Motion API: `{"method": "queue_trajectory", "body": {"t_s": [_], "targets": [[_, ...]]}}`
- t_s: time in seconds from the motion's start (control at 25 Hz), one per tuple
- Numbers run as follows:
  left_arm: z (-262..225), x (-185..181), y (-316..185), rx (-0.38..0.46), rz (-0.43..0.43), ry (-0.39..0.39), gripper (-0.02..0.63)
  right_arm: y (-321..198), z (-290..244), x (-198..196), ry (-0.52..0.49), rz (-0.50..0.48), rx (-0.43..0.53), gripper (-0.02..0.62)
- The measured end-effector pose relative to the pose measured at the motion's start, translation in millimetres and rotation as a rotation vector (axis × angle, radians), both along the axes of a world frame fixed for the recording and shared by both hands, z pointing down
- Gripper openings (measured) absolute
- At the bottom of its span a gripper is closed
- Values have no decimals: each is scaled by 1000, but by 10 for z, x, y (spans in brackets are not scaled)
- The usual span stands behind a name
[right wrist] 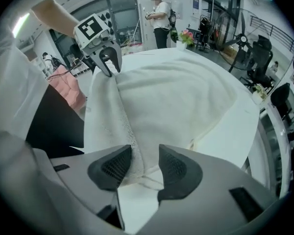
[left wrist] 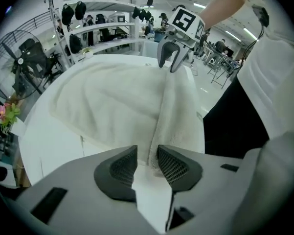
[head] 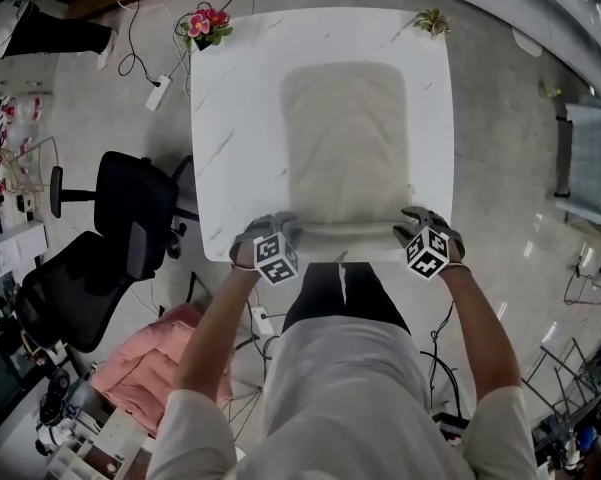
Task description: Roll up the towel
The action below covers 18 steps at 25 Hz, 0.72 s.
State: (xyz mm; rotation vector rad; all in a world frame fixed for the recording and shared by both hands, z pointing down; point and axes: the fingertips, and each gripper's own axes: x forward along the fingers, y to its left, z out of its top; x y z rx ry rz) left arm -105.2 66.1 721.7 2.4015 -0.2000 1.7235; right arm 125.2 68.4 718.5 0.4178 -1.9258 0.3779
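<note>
A white square tabletop [head: 230, 148] fills the middle of the head view. The pale towel [head: 345, 138] lies flat on it, nearer the right edge than the left, reaching from close to the far edge down to the near edge. Along the near edge the towel is turned over into a narrow folded strip [head: 345, 231] that runs between the two grippers.

Left of the tabletop, on the floor, stand two black office chairs [head: 130, 208], and a pink bundle [head: 150, 363] lies beyond the near left corner.

The left gripper [head: 278, 230] is at the left end of the folded strip, pointing steeply down. In its own view its jaws stand a little apart, with the raised fold of towel [left wrist: 159, 126] running up between them and the pads not clamped on it. The right gripper [head: 418, 226] is at the right end. Its jaws are spread wider, and the fold [right wrist: 132, 146] lies loose in the gap.

Pink flowers [head: 208, 23] sit at the far left corner and a small green plant [head: 432, 20] at the far right corner.
</note>
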Motion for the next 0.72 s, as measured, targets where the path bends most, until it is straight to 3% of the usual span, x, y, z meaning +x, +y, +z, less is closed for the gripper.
{"method": "queue_trajectory", "body": {"t_s": [0.2, 0.44, 0.6, 0.72], "targets": [[54, -2, -44, 39, -38, -11, 167, -34, 74, 21, 29, 11, 51, 201], [-263, -133, -43, 58, -82, 4, 196, -12, -270, -20, -44, 28, 84, 193], [-524, -171, 15, 92, -95, 30, 196, 133, -475, -67, -79, -13, 83, 166], [-564, -75, 241, 66, -53, 67, 185, 354, -486, -141, -95, -59, 59, 155]]}}
